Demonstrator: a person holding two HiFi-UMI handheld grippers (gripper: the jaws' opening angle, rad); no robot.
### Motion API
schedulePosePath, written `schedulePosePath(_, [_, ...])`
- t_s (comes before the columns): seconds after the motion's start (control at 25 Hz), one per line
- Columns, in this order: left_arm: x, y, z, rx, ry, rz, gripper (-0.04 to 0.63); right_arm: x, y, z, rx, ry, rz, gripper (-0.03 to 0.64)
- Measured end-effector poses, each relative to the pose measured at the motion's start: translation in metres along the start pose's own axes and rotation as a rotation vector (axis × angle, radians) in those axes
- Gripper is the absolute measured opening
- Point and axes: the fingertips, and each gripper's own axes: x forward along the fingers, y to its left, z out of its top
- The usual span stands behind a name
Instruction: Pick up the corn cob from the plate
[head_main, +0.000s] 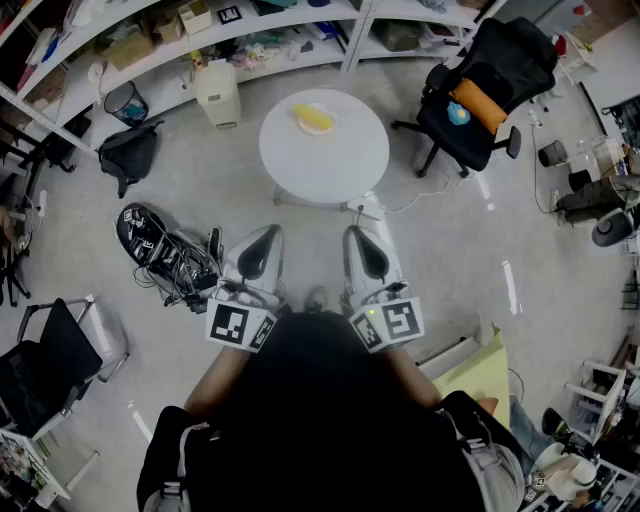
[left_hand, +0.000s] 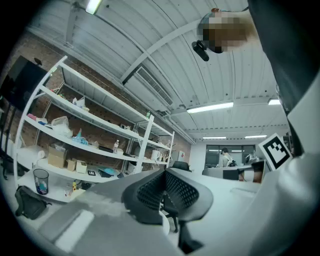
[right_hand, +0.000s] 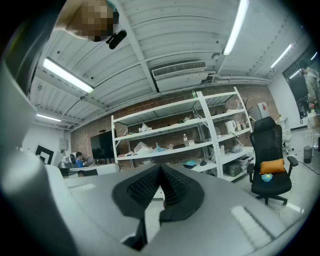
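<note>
Nearest, the person in dark clothing fills the near edge of the head view and holds two pale, smooth-shelled grippers level and side by side, the left gripper and the right gripper. Each carries one cube printed with black-and-white squares, the left cube and the right cube.

Only this view shows the task's thing. One yellow corn cob lies on one pale plate at the far side of one round white table, well apart from both grippers and untouched.

The gripper views look outward at white shelving against brick and at ceiling strip lights, which the head view misses.

In the left gripper view, the left gripper is clenched, its two black mesh-textured pads meeting in a seam with nothing between. In the right gripper view, the right gripper is clenched the same way, its ribbed pads pressed together and empty.

One black office chair with an orange cushion stands at the right.
</note>
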Motion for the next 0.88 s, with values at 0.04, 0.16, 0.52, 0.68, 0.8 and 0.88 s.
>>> schedulePosePath(0.04, [-0.001, 0.001, -0.001, -0.001, 0.001, 0.001, 0.002, 0.0, 0.001, -0.001, 0.0, 0.0, 0.0, 0.008])
schedulePosePath(0.16, [-0.004, 0.003, -0.001, -0.004, 0.001, 0.002, 0.002, 0.001, 0.004, -0.002, -0.002, 0.001, -0.001, 0.008])
schedulePosePath(0.52, [-0.006, 0.005, 0.002, -0.005, -0.003, -0.002, 0.002, 0.002, 0.008, -0.004, 0.001, 0.009, -0.007, 0.008])
schedulePosePath(0.68, [-0.009, 0.008, 0.002, -0.008, -0.003, -0.009, 0.002, 0.002, 0.009, -0.005, 0.011, 0.007, -0.018, 0.008])
schedulePosePath(0.8, [-0.008, 0.013, 0.004, -0.014, -0.003, -0.016, 0.002, 0.005, 0.008, -0.004, 0.025, -0.002, -0.037, 0.009])
schedulePosePath(0.88, [-0.007, 0.017, 0.004, -0.017, -0.002, -0.02, 0.002, 0.008, 0.009, -0.003, 0.024, -0.005, -0.046, 0.009])
